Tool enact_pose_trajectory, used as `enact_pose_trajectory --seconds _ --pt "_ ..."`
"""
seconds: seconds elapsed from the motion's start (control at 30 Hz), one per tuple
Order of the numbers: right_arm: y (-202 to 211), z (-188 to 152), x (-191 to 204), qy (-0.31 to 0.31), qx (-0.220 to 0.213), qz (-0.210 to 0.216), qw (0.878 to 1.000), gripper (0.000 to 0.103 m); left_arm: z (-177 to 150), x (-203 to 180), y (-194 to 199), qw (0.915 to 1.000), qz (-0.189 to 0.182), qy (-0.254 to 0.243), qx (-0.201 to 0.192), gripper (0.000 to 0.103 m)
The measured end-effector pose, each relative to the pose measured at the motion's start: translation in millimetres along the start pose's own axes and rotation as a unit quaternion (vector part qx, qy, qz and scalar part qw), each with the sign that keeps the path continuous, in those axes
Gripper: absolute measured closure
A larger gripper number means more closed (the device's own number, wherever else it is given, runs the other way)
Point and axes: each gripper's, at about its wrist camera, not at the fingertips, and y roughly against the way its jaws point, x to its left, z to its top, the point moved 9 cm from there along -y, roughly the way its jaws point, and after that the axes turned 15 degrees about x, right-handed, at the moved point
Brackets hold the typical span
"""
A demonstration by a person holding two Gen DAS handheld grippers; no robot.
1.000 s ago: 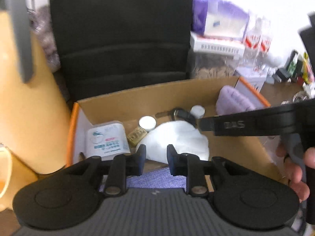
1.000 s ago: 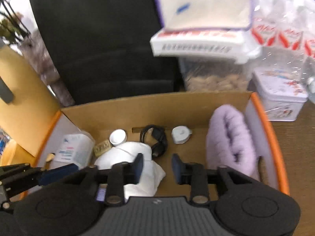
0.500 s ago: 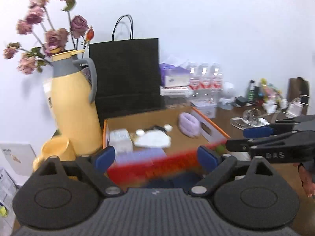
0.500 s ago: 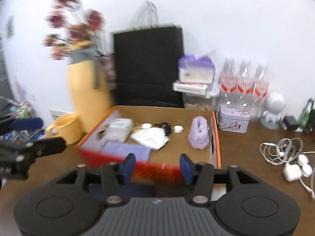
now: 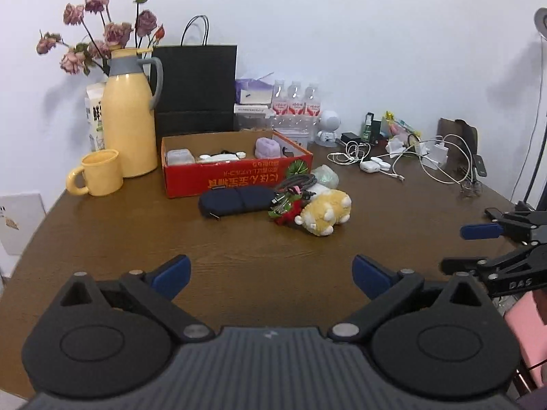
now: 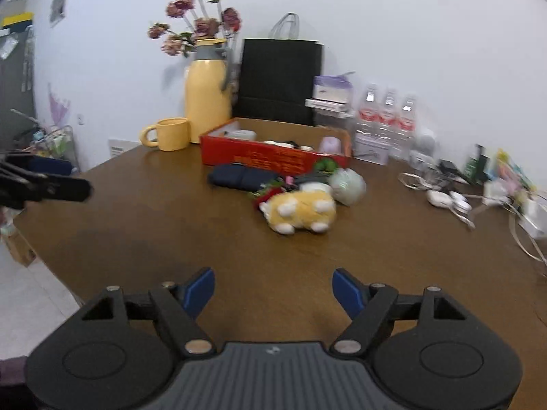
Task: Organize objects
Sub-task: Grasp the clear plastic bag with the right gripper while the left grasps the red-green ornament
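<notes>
Loose items in front of red box, some already inside

Red cardboard box [image 5: 236, 175] open-topped, printed side w/ upside-down text; inside: lilac fuzzy roll [image 5: 267, 146] at right end, white packet [image 5: 178, 156] at left, white cloth & small round bits between. On table touching box front: navy pouch [image 5: 236, 201] lying flat; beside it tangled cables [image 5: 290, 188] over a red item; yellow-white plush [image 5: 324, 215] on its side; pale green bundle [image 6: 348, 184] just behind plush.
</notes>
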Motion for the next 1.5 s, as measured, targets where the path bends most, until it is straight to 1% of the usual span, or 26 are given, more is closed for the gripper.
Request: enact_pose_trajectory --seconds 0.07,0.13,0.23,0.27,0.33,0.47,0.53,0.57,0.63,0.67,0.73,0.8,0.83,0.87,0.9,0.93,0.97,1.0,1.07,1.1,1.17,1.2,1.33,1.4,1.5 --pt "9.3 0.0 -4.7 -0.009 -0.007 0.003 1.0 0.024 4.2 1.9 5.7 0.9999 0.009 -0.008 -0.012 0.0" --pt "8.9 4.2 -9.8 -0.016 -0.014 0.008 1.0 0.022 8.9 2.9 0.9 0.9998 0.006 0.0 -0.018 0.0" --pt "-8.8 21.1 -24.2 -0.027 -0.021 -0.008 0.999 0.021 17.1 5.3 -30.8 0.9993 0.002 0.036 -0.013 0.0" --pt "-15.7 25.4 -29.8 -0.03 -0.023 -0.015 0.999 0.021 22.2 5.8 -46.0 0.9988 0.003 0.047 -0.015 0.0" --pt "-30.5 37.9 -44.5 -0.041 -0.03 -0.019 0.998 0.021 32.1 4.9 -75.2 0.9984 0.001 0.056 -0.002 0.0" --pt "-74.4 76.4 -79.8 -0.079 -0.046 -0.027 0.995 0.021 72.0 -5.7 -144.6 0.9962 -0.054 0.069 0.004 0.0" --pt "-102.6 97.8 -95.7 -0.101 -0.051 -0.006 0.994 0.022 88.9 -12.8 -178.4 0.9953 -0.078 0.058 0.001 0.0" --pt "-120.5 109.9 -104.0 -0.112 -0.048 0.009 0.993 0.023 96.8 -13.0 -199.7 0.9961 -0.07 0.054 0.008 0.0" --pt "-153.4 132.3 -120.1 -0.127 -0.04 0.015 0.991 0.024 103.6 -10.0 -232.1 0.997 -0.045 0.058 0.027 0.001" --pt "-172.0 143.3 -128.6 -0.132 -0.035 0.009 0.991 0.025 105.7 -8.3 -245.0 0.996 -0.047 0.064 0.04 0.003" --pt "-202.4 156.7 -138.5 -0.138 -0.021 0.004 0.99 0.026 106.2 -7.3 -265.1 0.9922 -0.073 0.078 0.065 0.006" --pt "-232.1 167.7 -148.8 -0.147 -0.011 0.005 0.989 0.028 105.1 -5.1 -277.1 0.9884 -0.094 0.087 0.082 0.01" --pt "-247.4 171.6 -152.6 -0.15 -0.005 0.006 0.989 0.034 103.3 -4.0 -281.4 0.9867 -0.102 0.091 0.089 0.019" --pt "-258.1 173.2 -153.5 -0.15 0.0 0.007 0.989 0.038 101.1 -2.9 -286.0 0.9844 -0.111 0.096 0.097 0.036" --pt "-267.9 173.7 -152.8 -0.149 0.005 0.011 0.989 0.046 100.4 -2.1 -287.4 0.9831 -0.12 0.097 0.099 0.043" --pt "-277.0 173.9 -151.2 -0.15 0.009 0.021 0.988 0.059 99.5 -2.4 -288.1 0.9828 -0.125 0.093 0.099 0.05" --pt "-285.0 172.7 -148.9 -0.152 0.015 0.033 0.988 0.07 98.1 -2.3 -286.5 0.9836 -0.124 0.087 0.098 0.052" --pt "-289.1 170.7 -146.9 -0.153 0.023 0.037 0.987 0.086 97.7 -3.2 -285.0 0.9847 -0.12 0.082 0.096 0.052" --pt "-286.5 165.9 -143.7 -0.149 0.022 0.031 0.988 0.088 92.9 -1.6 -277.2 0.9882 -0.097 0.072 0.093 0.053" --pt "-280.7 164.6 -143.5 -0.148 0.017 0.026 0.989 0.091 91.7 -1.5 -272.1 0.99 -0.082 0.068 0.092 0.053" --pt "-262.1 160.3 -144.9 -0.152 0.001 0.014 0.988 0.092 86.3 1.2 -257.6 0.9933 -0.05 0.062 0.084 0.053" --pt "-252.5 157.6 -144.8 -0.152 -0.006 0.01 0.988 0.093 83.5 2.8 -246.7 0.9944 -0.04 0.062 0.076 0.053" --pt "-206.3 135.1 -133.6 -0.153 -0.031 -0.003 0.988 0.093 71.0 13.5 -202.3 0.9945 -0.024 0.085 0.055 0.053" --pt "-179.2 119.0 -122.1 -0.151 -0.043 0.003 0.988 0.093 63.8 19.3 -177.7 0.9945 -0.014 0.094 0.043 0.053" --pt "-140.9 93.8 -103.4 -0.156 -0.053 0.021 0.986 0.093 55.1 24.6 -146.5 0.9943 0.003 0.102 0.031 0.053"
